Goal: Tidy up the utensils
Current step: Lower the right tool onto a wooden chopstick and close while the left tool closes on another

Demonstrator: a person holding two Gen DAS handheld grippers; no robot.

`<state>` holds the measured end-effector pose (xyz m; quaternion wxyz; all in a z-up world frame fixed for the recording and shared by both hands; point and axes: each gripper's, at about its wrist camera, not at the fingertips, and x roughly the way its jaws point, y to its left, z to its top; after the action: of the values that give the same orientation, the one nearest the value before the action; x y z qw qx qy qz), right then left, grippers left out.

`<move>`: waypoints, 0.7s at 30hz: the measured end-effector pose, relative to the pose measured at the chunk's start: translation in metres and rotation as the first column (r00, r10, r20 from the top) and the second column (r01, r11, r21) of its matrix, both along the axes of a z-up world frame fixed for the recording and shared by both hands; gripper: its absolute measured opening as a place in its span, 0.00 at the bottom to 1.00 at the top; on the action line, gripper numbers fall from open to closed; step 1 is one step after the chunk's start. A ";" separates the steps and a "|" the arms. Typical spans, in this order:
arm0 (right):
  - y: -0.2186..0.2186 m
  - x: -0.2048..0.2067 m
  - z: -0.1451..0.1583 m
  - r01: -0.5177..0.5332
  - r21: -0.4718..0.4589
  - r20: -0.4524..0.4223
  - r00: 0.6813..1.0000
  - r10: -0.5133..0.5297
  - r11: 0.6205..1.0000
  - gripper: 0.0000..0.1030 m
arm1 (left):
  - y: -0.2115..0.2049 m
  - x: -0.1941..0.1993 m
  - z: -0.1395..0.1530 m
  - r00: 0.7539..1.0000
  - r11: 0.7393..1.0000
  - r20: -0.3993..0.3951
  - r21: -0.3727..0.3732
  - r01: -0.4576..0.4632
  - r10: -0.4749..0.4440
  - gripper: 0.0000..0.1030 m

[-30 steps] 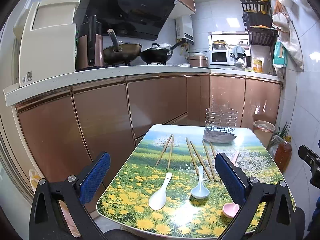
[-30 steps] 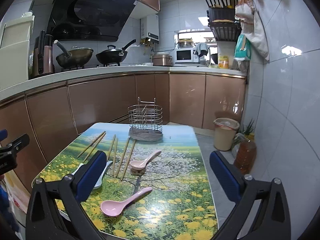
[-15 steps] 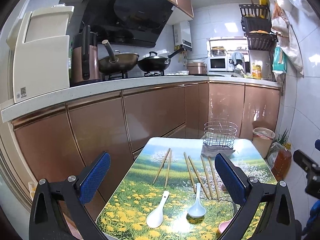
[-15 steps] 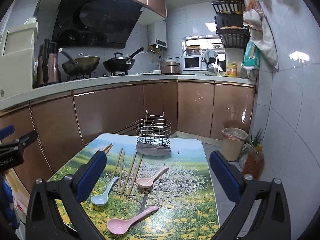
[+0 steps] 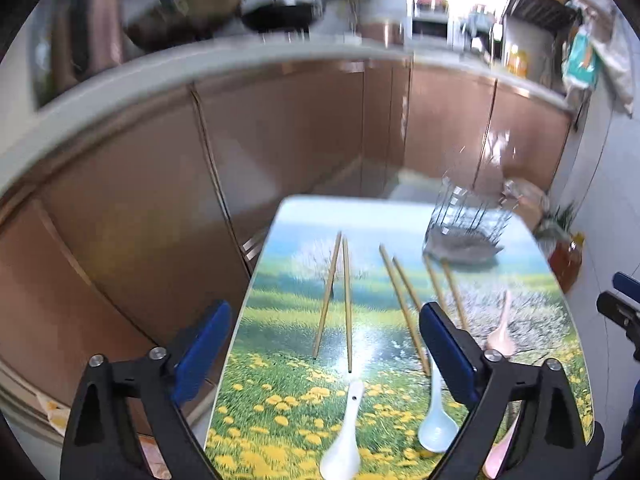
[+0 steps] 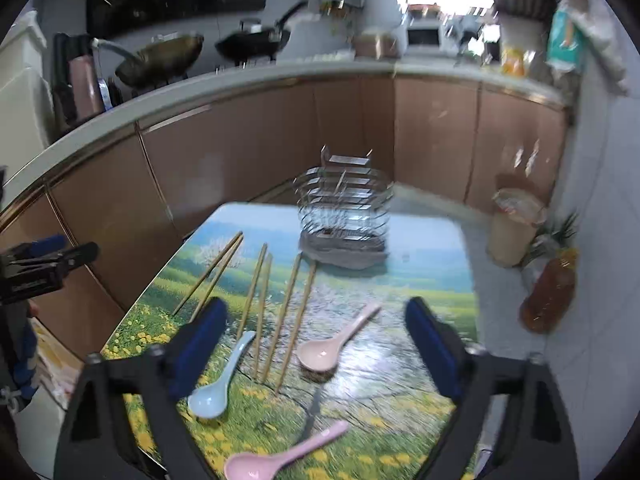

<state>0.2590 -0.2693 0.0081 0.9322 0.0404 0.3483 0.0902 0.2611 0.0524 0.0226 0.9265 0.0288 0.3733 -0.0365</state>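
A flower-print table (image 5: 280,412) holds several wooden chopsticks (image 5: 346,304) (image 6: 262,308), a white spoon (image 5: 344,444), a light blue spoon (image 5: 436,420) (image 6: 218,384), two pink spoons (image 6: 336,344) (image 6: 280,456) and a wire utensil holder (image 5: 464,232) (image 6: 346,216) at the far end. My left gripper (image 5: 326,356) is open and empty above the table's near left, over the chopsticks. My right gripper (image 6: 316,348) is open and empty above the near right, over the pink spoon.
Brown kitchen cabinets (image 5: 160,184) and a counter with pans (image 6: 168,56) curve behind and left of the table. A bin (image 6: 514,224) and an amber bottle (image 6: 552,292) stand on the floor to the right, near the tiled wall.
Both grippers have tilted down and moved forward over the table; the views are blurred by motion. Both remain open. The utensils have not moved.
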 end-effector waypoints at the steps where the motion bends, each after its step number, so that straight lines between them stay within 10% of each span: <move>1: 0.000 0.011 -0.005 -0.005 0.004 -0.024 1.000 0.005 1.000 0.68 | 0.002 0.016 -0.007 0.999 1.000 -0.032 0.000 0.002 -0.002 0.81; 6: -0.001 0.080 -0.043 -0.021 0.021 -0.163 0.986 0.024 1.000 0.46 | 0.013 0.089 -0.053 0.980 1.000 -0.200 -0.027 0.007 -0.012 0.55; 21: 0.025 0.163 -0.113 -0.077 0.054 -0.321 0.943 0.090 0.996 0.30 | -0.044 0.170 -0.123 0.876 0.972 -0.430 -0.178 0.155 -0.219 0.37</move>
<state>0.4216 -0.2443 -0.1046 0.8569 0.0588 0.4956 0.1288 0.4314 0.0080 -0.1008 0.8078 -0.0086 0.5679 -0.1575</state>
